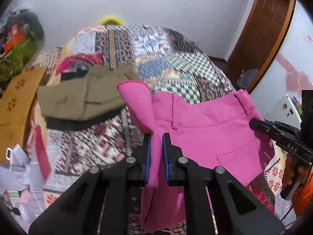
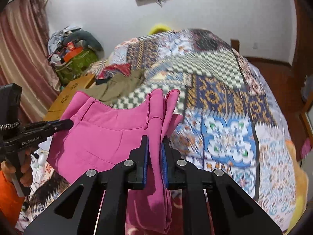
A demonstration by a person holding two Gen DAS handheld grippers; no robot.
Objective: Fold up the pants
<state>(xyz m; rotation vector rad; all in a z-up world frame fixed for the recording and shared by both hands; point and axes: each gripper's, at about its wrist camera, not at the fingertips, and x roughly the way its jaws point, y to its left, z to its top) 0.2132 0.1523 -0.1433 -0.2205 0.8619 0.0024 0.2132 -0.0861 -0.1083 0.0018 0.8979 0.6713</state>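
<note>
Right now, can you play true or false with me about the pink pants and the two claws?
1. Both claws are pinching the pink pants. True: the left claw and the right claw are each shut on pink cloth.
2. The pants lie flat on the bed. False: they hang between the claws, above the patchwork quilt.
3. Olive-green clothes sit on the quilt behind the pants. True.
4. The quilt is plain white. False: it has many coloured patterns.
5. The pants have no pocket. False: a back pocket shows in the left view.
</note>
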